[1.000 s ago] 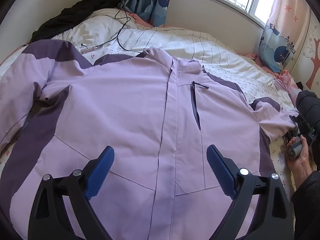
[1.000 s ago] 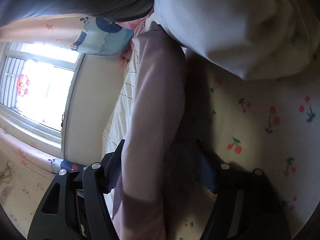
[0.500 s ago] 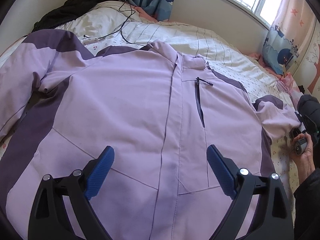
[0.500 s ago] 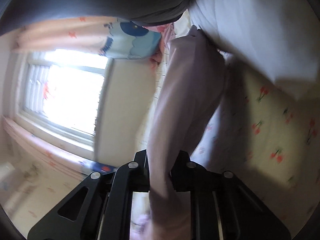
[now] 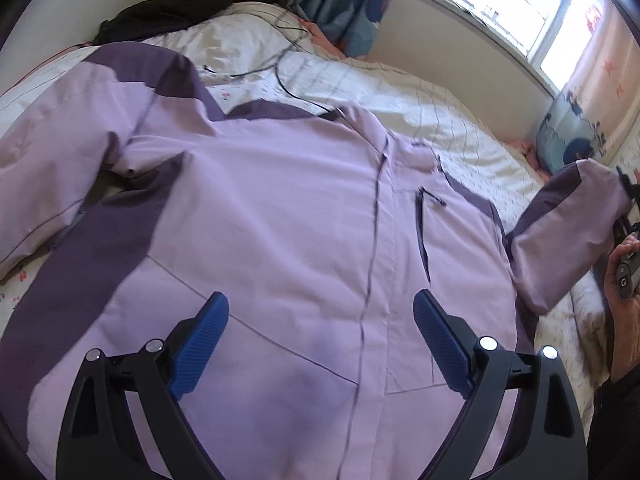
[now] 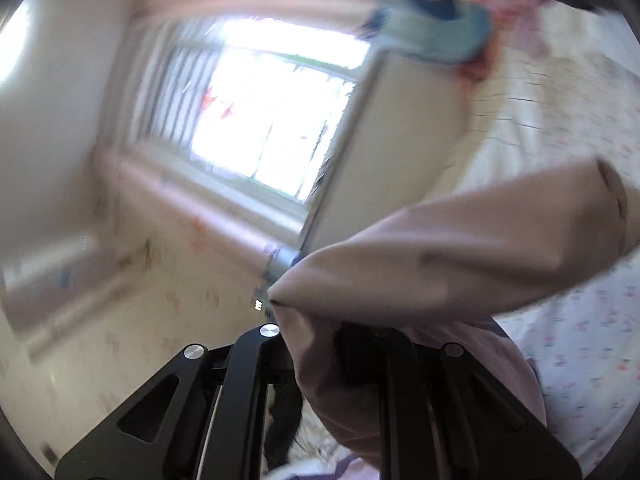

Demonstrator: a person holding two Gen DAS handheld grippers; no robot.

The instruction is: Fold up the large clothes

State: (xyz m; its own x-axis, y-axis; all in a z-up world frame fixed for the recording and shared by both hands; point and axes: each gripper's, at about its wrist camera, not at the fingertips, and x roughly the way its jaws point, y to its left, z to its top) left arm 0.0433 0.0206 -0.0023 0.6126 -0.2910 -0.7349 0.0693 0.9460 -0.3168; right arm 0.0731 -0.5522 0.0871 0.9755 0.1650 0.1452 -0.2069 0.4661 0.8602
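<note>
Lilac shell fabric fills the jaws of your right hand-held gripper: they are closed on the cuff end of the jacket's sleeve, which rises bunched and slack from the grip, clear of the bed. That view is blurred, so how deep the bite goes cannot be judged. Your left hand-held gripper hovers over the lower front with its blue pads spread wide, holding nothing.

The jacket lies front-up and closed on the bed, collar toward the window, with its other sleeve spread flat at the far side. The lifted sleeve drapes from the shoulder seam toward your right hand.

Handling assessment: the cloth looks soft, light for its bulk and smooth-faced, likely to slide on itself and to sag wherever unsupported. The cuff hem is probably the firmest purchase on a sleeve; for the body, take hold at the bottom hem or shoulder seam, where layers are doubled. Avoid pinching the chest zip pull. A black cable lies near the collar and could snag.
</note>
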